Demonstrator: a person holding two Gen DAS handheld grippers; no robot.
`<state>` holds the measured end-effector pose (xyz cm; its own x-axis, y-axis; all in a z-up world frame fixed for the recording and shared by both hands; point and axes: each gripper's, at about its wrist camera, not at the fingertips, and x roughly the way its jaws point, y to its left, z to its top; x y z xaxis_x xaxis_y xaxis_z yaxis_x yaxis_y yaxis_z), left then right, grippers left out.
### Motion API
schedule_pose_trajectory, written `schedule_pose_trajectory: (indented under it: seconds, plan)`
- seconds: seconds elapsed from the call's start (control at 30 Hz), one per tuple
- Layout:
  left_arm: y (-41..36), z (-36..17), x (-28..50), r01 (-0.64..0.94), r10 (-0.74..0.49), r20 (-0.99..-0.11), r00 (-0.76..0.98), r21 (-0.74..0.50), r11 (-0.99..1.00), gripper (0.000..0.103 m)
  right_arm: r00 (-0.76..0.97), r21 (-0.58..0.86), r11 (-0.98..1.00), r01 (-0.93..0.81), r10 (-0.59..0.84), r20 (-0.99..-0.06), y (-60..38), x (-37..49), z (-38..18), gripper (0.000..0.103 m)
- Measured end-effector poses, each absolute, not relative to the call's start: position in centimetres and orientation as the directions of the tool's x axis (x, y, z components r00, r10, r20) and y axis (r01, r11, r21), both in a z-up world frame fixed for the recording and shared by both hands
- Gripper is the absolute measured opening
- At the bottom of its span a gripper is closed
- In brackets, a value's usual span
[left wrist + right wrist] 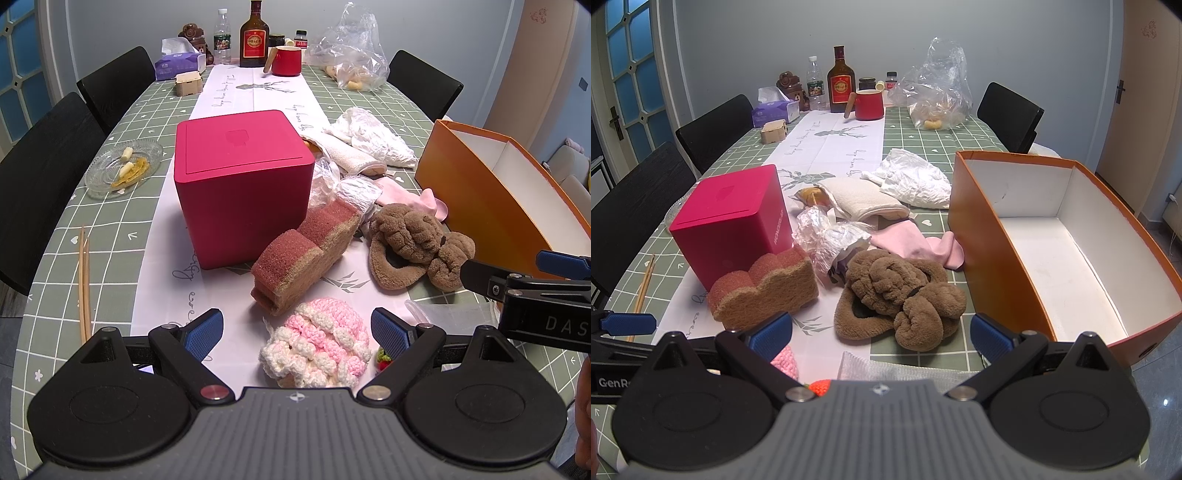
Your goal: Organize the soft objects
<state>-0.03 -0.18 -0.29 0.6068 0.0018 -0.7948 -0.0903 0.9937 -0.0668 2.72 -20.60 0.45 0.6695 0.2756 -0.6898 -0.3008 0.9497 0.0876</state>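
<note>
Left wrist view shows my left gripper [297,328] with its jaws spread wide, holding nothing, and the pink-and-white crochet hat [316,345] lying on the runner between the blue pads. My right gripper [881,332] is spread as well and empty, hovering just short of the brown plush [901,295], which sits on the table close beside the orange box [993,236].

I judge the step in hand to be the first pick, with the box empty and all the soft things outside it. For the hat, I should lower until the pads straddle its thick middle, not the frilly rim, then close gently; yarn gives way, so a shallow pinch may slip. The small red knitted bit [384,360] lies just beside the hat, near my right pad, and I should keep it out of the pinch.

The sponge [306,254] leans against the red cube [240,184] just beyond, so I should lift straight up rather than push forward. Then I carry the hat over the box wall and let go low inside.
</note>
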Motion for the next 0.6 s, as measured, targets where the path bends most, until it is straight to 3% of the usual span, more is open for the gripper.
schedule_pose_trajectory:
  seconds: [0.6]
  plan:
    - [-0.19, -0.28, -0.01, -0.092, 0.002, -0.795, 0.607, -0.068, 0.993, 0.103, 0.669, 0.088, 0.950, -0.300, 0.276, -0.690, -20.51, 2.78, 0.32, 0.100]
